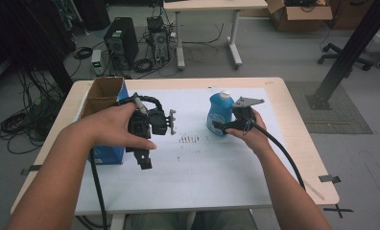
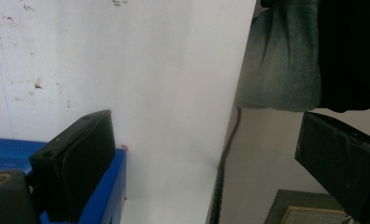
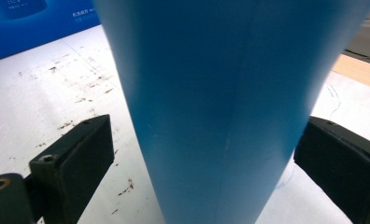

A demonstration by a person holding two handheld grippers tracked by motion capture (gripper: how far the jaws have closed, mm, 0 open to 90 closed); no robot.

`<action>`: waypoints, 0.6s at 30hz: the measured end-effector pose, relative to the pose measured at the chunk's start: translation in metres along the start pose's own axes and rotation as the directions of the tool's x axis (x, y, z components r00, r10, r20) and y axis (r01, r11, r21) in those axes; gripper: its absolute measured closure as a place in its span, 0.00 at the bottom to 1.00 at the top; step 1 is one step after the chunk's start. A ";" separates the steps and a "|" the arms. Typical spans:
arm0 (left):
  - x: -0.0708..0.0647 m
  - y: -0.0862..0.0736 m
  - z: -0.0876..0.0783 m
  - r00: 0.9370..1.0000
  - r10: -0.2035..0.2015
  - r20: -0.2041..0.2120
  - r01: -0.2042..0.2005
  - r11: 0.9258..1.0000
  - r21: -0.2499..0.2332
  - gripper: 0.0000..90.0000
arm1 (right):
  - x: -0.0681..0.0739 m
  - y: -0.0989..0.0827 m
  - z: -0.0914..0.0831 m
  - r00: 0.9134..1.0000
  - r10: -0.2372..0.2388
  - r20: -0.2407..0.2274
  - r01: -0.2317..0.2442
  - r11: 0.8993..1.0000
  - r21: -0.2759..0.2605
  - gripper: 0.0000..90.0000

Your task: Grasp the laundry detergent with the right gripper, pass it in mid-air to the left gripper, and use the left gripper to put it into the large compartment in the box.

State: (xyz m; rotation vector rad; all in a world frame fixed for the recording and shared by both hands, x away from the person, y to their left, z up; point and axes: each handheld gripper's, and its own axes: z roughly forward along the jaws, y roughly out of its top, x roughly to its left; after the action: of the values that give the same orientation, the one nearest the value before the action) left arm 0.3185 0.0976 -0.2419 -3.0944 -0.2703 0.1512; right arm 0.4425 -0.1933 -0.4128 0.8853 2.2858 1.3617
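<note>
Bottle [image 1: 220,114] stood upright mid-table between right gripper [image 3: 206,154] jaws, spread, left pad apart, right contact unclear: likely lined up for squeeze. Left gripper [image 2: 206,158] spread, empty, idling beside blue box [image 1: 112,154].

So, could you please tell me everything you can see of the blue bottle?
The blue bottle looks like glossy plastic with a white cap. It stands upright on the white sheet, right of centre. The right gripper reaches it from the side, its jaws flanking the body; the left one stands visibly clear, the right one close.
</note>
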 end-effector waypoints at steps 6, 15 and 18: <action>0.000 0.001 0.000 1.000 -0.002 0.001 0.002 1.000 0.001 0.06 | 0.001 0.000 0.000 1.000 0.004 0.000 -0.004 1.000 -0.006 0.11; 0.000 0.000 0.000 1.000 -0.001 0.000 0.001 1.000 0.000 0.06 | 0.000 0.001 0.001 1.000 0.013 0.005 -0.013 1.000 -0.017 0.15; 0.000 0.001 0.001 1.000 -0.001 -0.001 0.001 1.000 -0.001 0.06 | 0.000 0.001 0.001 1.000 0.012 0.007 -0.012 1.000 -0.017 0.17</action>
State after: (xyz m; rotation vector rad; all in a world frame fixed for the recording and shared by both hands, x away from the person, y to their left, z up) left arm 0.3187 0.0970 -0.2428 -3.0952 -0.2725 0.1502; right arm 0.4430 -0.1922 -0.4127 0.8985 2.2644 1.3787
